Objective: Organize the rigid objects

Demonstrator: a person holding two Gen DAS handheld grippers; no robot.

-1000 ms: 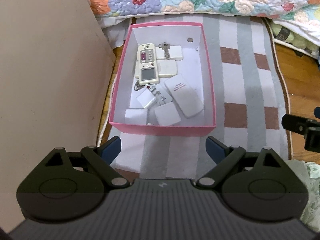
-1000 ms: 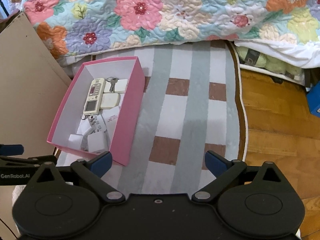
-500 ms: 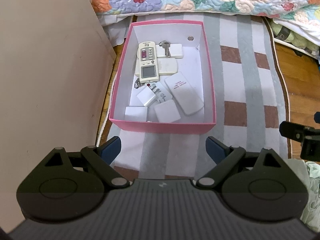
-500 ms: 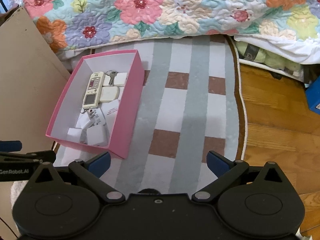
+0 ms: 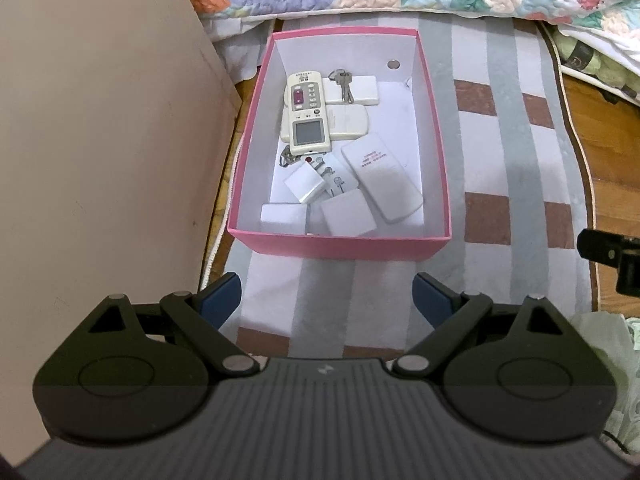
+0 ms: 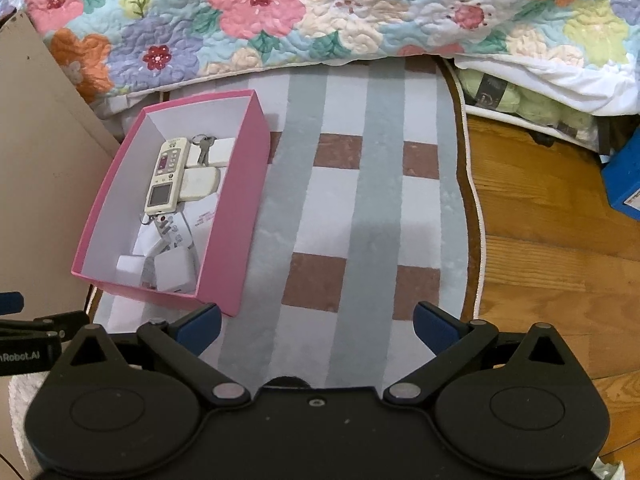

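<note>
The remote control (image 5: 305, 114), keys (image 5: 345, 85) and white chargers (image 5: 305, 185) are all gathered inside the pink box (image 5: 340, 246); nothing is left on the rug (image 6: 360, 208) beside it. Both the left hand-held gripper (image 5: 327, 300) and right hand-held gripper (image 6: 316, 326) are spread wide, empty, so the task is judged nearly finished.
</note>
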